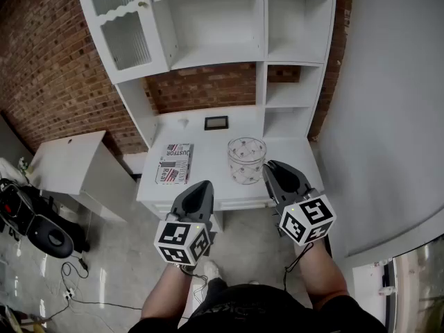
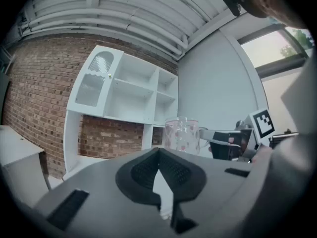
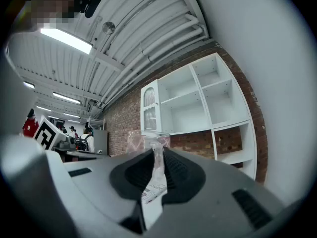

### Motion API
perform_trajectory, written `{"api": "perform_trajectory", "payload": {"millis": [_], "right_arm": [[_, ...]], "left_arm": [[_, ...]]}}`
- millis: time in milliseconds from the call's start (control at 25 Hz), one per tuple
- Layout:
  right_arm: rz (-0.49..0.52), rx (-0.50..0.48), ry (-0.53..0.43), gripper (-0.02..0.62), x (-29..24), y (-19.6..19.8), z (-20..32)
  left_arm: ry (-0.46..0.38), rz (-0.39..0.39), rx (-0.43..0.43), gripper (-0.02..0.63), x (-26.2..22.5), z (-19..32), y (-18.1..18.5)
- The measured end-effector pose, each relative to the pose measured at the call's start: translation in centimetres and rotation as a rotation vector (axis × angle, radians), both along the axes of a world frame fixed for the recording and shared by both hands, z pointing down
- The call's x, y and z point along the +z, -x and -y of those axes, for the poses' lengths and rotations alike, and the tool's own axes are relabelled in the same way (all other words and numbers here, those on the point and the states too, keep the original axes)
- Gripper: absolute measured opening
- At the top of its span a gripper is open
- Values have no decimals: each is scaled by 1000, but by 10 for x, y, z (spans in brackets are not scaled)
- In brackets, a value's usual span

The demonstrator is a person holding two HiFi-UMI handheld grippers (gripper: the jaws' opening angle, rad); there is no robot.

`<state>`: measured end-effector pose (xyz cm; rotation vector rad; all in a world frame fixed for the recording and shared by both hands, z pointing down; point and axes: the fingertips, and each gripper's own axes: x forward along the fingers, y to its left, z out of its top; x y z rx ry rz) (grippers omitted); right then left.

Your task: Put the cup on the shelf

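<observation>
A clear glass cup (image 1: 246,159) with a faint pink pattern stands on the white desk (image 1: 208,148), below the white shelf unit (image 1: 215,54). My right gripper (image 1: 267,166) reaches the cup from its right side. In the right gripper view, my right gripper (image 3: 157,150) is shut on the cup's transparent handle (image 3: 156,158), with the cup body (image 3: 134,142) just beyond the jaws. My left gripper (image 1: 203,186) hovers at the desk's front edge, shut and holding nothing. From the left gripper (image 2: 159,152) the cup (image 2: 182,134) shows ahead and to the right, apart from it.
A magazine (image 1: 175,163) lies on the desk left of the cup, and a small black frame (image 1: 216,123) stands at the back. A low white side table (image 1: 69,161) sits to the left, with black gear (image 1: 35,224) on the floor. A grey wall (image 1: 388,116) closes the right.
</observation>
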<state>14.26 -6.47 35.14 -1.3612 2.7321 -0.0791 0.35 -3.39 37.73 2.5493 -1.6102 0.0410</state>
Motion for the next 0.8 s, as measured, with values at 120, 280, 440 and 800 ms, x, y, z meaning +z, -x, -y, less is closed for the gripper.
{"api": "perform_trajectory", "payload": {"millis": [120,280,440,800], "right_arm": [[0,-2,1,37,-2,-2,-1],[1,-1,2,37,-2,-1,0],[15,-8,7,37,-1,-1,-1],[14,-14,5,37,-2,4,-1]], "left_arm": [[3,-1,2,5,-1,-1,-3],[3,-1,5,5,-1,0,-3],[2,-3,6,5,0,-2,-3],[-4,-8,3,5,-1,-1,2]]}}
